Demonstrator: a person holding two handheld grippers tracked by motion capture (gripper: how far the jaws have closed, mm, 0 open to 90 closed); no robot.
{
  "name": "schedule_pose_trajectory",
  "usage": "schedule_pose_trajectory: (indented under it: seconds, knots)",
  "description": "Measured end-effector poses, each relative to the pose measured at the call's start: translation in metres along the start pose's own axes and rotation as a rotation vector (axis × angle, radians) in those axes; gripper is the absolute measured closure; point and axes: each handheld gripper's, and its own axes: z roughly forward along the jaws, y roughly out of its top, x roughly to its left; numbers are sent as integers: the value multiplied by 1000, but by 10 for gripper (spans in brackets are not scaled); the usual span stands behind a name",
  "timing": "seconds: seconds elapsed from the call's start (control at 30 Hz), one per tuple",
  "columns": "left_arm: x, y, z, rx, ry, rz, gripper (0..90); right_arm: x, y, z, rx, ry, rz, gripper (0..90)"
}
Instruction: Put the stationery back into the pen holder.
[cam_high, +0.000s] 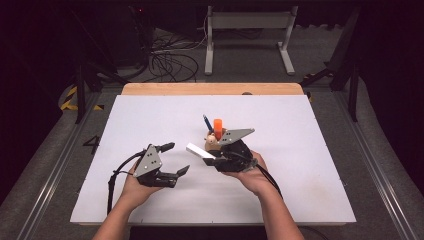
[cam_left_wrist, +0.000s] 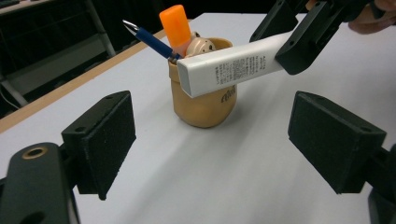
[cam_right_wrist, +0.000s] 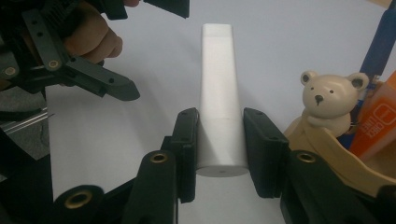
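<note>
My right gripper is shut on a white flat tube, held level above the table and pointing left. Its pads press the tube's sides near the capped end, at the right gripper. Just behind it stands a tan cup with a small bear figure on its rim, holding a blue pen and an orange marker. My left gripper stands open to the left, empty, facing the cup and the tube. Its left gripper jaws are wide apart.
A white mat covers the wooden table, whose bare back edge shows beyond it. Past the table, on the floor, lie cables and a metal stand. Rails run along both sides of the table.
</note>
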Motion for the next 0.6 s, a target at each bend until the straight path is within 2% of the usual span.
schedule_pose_trajectory:
  seconds: [0.17, 0.37, 0.6]
  knots:
    - [-3, 1, 1, 11, 17, 41, 160, 2, -1, 3, 9, 17, 0, 676]
    - [-10, 3, 2, 46, 66, 133, 169, 6, 0, 6, 18, 35, 0, 676]
    - [-20, 2, 7, 107, 132, 296, 203, 9, 0, 12, 43, 61, 13, 676]
